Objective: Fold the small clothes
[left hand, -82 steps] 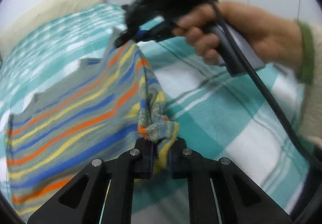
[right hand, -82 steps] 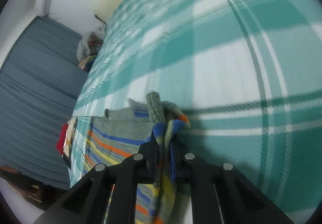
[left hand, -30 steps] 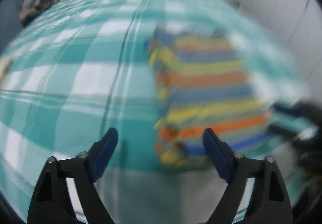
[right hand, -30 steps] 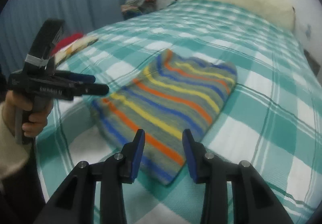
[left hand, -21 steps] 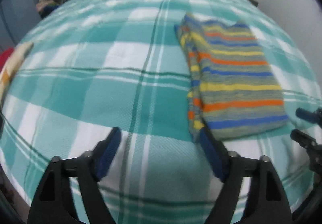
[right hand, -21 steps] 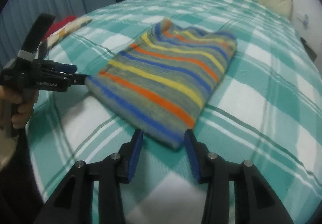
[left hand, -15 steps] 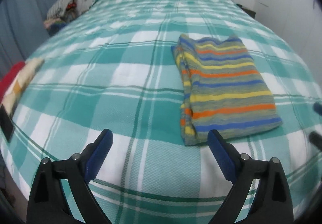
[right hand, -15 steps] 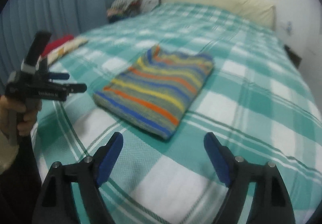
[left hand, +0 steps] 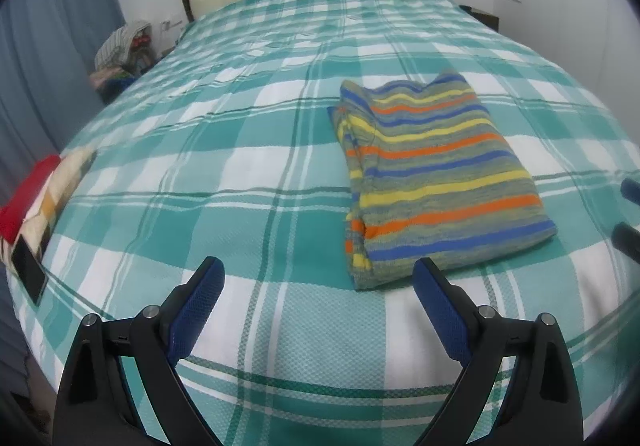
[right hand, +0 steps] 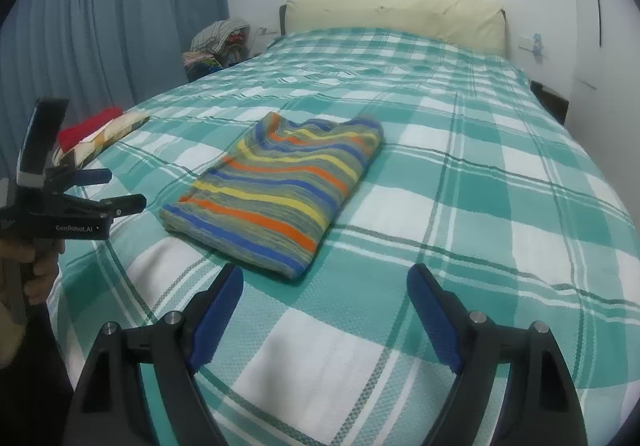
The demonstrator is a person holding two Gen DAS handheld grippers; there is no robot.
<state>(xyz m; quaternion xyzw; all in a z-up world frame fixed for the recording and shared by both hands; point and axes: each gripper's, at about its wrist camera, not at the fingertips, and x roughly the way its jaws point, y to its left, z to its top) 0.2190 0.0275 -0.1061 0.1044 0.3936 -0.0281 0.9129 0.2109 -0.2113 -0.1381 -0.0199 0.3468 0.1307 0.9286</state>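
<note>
We see a striped sweater (left hand: pixel 436 181), folded into a neat rectangle, lying flat on a bed (left hand: pixel 240 173) covered in a teal and white checked spread. Its bands run grey, blue, orange and yellow. In the left wrist view it lies ahead and to the right of our left gripper (left hand: pixel 318 282), near the right fingertip but not touching it. In the right wrist view the sweater (right hand: pixel 280 189) lies ahead and slightly left of our right gripper (right hand: pixel 326 286), again apart from it.

About three seconds ago both grippers pinched bunched corners of this sweater and held it up off the bed. Now it rests folded, and both grippers have let go and drawn back from it. Half a second ago the scene looked much the same.

Both grippers stand wide apart, holding and touching nothing. The right wrist view shows the left gripper (right hand: pixel 108 189) from the side, fingers parted, hovering off the bed's left edge.

Beyond the sweater, a cream headboard (right hand: pixel 396 17) spans the far end of the bed. A red and patterned cloth pile (left hand: pixel 36 189) sits at the bed's left edge, and blue curtains (right hand: pixel 120 21) hang behind.
</note>
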